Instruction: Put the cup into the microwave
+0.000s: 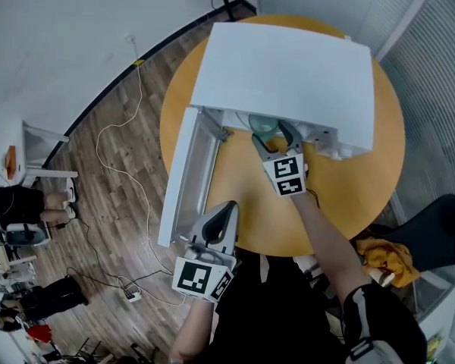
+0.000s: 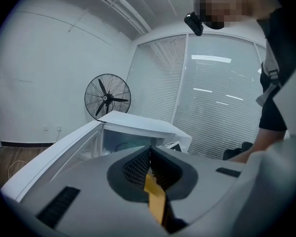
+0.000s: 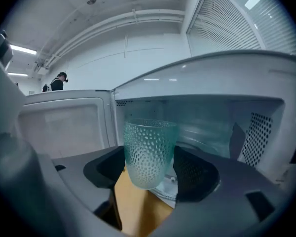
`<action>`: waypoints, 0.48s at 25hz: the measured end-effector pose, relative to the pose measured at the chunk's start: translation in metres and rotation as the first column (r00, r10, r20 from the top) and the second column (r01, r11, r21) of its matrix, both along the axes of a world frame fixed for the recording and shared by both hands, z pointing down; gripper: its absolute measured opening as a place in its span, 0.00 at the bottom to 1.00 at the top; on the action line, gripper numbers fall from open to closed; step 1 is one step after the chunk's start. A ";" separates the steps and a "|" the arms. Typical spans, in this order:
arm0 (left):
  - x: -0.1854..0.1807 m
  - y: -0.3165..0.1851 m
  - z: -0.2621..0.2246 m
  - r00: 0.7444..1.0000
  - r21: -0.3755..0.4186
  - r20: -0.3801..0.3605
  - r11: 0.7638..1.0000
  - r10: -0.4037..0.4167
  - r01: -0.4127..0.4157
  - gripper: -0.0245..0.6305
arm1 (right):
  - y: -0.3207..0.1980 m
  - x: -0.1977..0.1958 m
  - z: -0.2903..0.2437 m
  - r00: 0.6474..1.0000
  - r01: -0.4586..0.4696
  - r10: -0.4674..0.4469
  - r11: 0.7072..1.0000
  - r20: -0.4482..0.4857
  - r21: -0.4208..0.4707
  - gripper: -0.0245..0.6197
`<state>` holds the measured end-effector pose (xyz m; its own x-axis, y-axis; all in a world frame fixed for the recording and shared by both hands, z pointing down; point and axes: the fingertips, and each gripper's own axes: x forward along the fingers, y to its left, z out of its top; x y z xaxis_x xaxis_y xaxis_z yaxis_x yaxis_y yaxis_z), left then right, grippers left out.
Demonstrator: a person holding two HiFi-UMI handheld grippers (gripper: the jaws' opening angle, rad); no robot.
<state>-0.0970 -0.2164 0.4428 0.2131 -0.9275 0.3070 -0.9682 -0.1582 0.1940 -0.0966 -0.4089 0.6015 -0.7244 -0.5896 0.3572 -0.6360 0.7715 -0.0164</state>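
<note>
The left gripper (image 2: 150,166) has its jaws pressed together with nothing between them, and it hangs just beside the outer end of the open door (image 1: 183,180). Further forward, the right gripper (image 3: 152,172) is closed on the green dimpled cup (image 3: 149,149). The cup is upright between its jaws, right at the mouth of the white microwave (image 1: 288,74). The round yellow worktop (image 1: 349,196) lies below both grippers. A fan (image 2: 107,98) stands far beyond the microwave.

bright, even indoor light | ceiling strip glare | fisheye edges dark | near foreground blurred
</note>
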 end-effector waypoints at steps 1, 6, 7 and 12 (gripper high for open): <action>-0.002 -0.001 0.000 1.000 -0.001 0.001 1.000 -0.004 0.004 0.03 | -0.005 -0.003 0.004 1.000 -0.003 0.003 1.000 -0.007 0.002 0.53; -0.006 -0.007 0.003 1.000 -0.003 0.005 1.000 -0.014 0.014 0.03 | -0.028 -0.014 0.020 0.999 -0.026 0.026 1.000 -0.036 -0.001 0.53; -0.006 -0.008 0.004 1.000 -0.003 0.003 1.000 -0.016 0.016 0.03 | -0.030 -0.015 0.023 0.999 -0.030 0.030 1.000 -0.042 -0.002 0.53; -0.009 -0.013 0.005 1.000 -0.005 -0.002 1.000 -0.025 0.025 0.03 | -0.037 -0.021 0.031 0.998 -0.036 0.036 0.999 -0.054 0.004 0.53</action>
